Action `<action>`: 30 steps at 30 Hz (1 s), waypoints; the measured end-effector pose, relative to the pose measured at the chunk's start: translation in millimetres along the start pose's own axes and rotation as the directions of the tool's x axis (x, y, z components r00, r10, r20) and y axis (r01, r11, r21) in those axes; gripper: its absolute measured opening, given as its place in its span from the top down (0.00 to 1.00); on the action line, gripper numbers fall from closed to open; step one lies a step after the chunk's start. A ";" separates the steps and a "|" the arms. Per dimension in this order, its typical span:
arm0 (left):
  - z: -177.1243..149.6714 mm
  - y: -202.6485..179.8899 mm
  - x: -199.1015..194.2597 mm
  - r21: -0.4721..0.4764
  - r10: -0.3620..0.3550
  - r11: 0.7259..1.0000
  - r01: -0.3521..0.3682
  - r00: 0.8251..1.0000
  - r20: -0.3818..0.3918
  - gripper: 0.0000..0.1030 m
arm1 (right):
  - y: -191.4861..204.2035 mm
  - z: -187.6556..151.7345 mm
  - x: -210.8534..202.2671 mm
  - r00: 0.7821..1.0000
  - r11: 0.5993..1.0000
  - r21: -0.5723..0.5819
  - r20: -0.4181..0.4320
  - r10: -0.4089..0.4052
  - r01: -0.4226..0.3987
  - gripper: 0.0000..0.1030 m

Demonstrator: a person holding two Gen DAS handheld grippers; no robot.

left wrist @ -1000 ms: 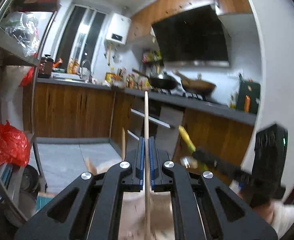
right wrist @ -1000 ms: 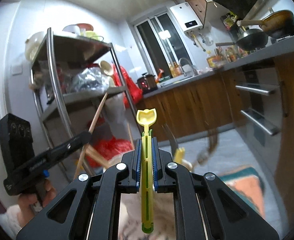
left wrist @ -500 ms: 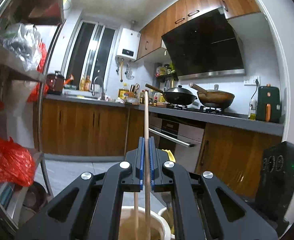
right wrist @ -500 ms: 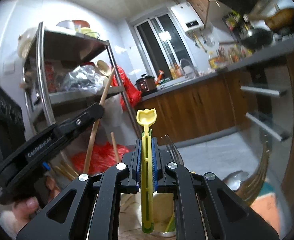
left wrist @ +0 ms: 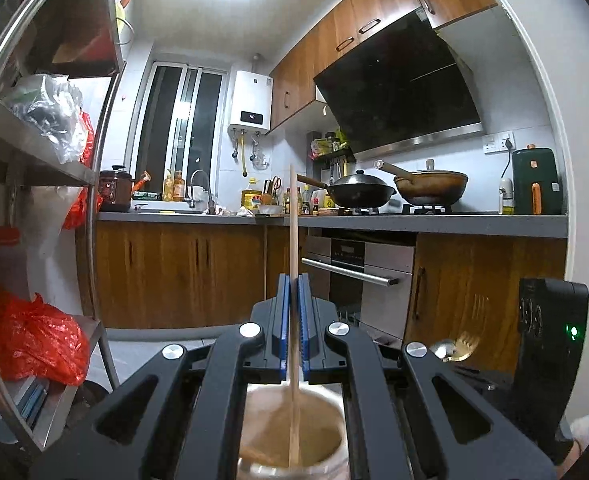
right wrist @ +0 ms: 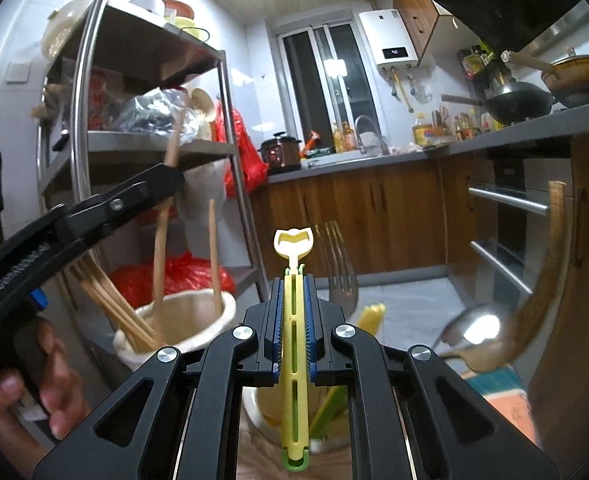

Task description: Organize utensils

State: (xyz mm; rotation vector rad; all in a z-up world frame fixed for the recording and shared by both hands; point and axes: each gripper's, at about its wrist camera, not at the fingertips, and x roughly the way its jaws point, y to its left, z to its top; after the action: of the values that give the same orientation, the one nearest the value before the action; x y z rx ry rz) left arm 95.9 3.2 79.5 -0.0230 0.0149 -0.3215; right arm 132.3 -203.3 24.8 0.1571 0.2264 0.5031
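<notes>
My left gripper [left wrist: 293, 284] is shut on a wooden chopstick [left wrist: 293, 248], held upright with its lower end inside a cream holder cup [left wrist: 294, 440] right below. In the right wrist view the left gripper [right wrist: 166, 178] holds that chopstick [right wrist: 160, 248] over the cream cup [right wrist: 178, 324], which holds several more chopsticks [right wrist: 110, 304]. My right gripper [right wrist: 293, 284] is shut on a yellow-green plastic utensil [right wrist: 294, 344], upright above a second white cup [right wrist: 266, 412] with a fork [right wrist: 340, 264] and yellow-green pieces in it.
A metal shelf rack [right wrist: 142, 132] with bags and bowls stands left. Wooden cabinets and an oven [left wrist: 358, 276] run along the back, with woks [left wrist: 360, 192] on the counter. A spoon [right wrist: 470, 328] and a wooden spatula [right wrist: 550, 264] stand at the right.
Both grippers have come down toward the cups. The chopstick's lower end now sits in the cream cup, and the yellow utensil hangs over the second cup. Both grips are unchanged.
</notes>
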 end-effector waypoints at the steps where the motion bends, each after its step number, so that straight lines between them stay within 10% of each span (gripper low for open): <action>1: -1.7 1.3 -3.4 -0.001 0.000 1.000 0.000 1.000 -0.005 0.96 | -1.1 -0.9 -2.5 1.000 1.000 0.003 -0.003 -0.003 0.003 0.90; 18: -9.6 12.9 -30.0 -0.052 -0.036 0.998 0.031 0.995 -0.098 0.94 | -13.4 2.1 -16.2 0.999 0.994 0.101 0.034 0.034 -0.037 0.90; 30: -27.9 -7.4 -28.6 0.000 -0.162 0.986 0.166 0.965 -0.207 0.92 | -30.8 9.3 -16.7 0.974 0.933 0.278 0.079 0.213 -0.226 0.90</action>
State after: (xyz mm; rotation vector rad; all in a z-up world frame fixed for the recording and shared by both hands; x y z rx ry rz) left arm 65.9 4.7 52.2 0.0263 0.2178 -0.4890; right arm 134.5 -239.1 30.3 0.4807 0.2355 0.6877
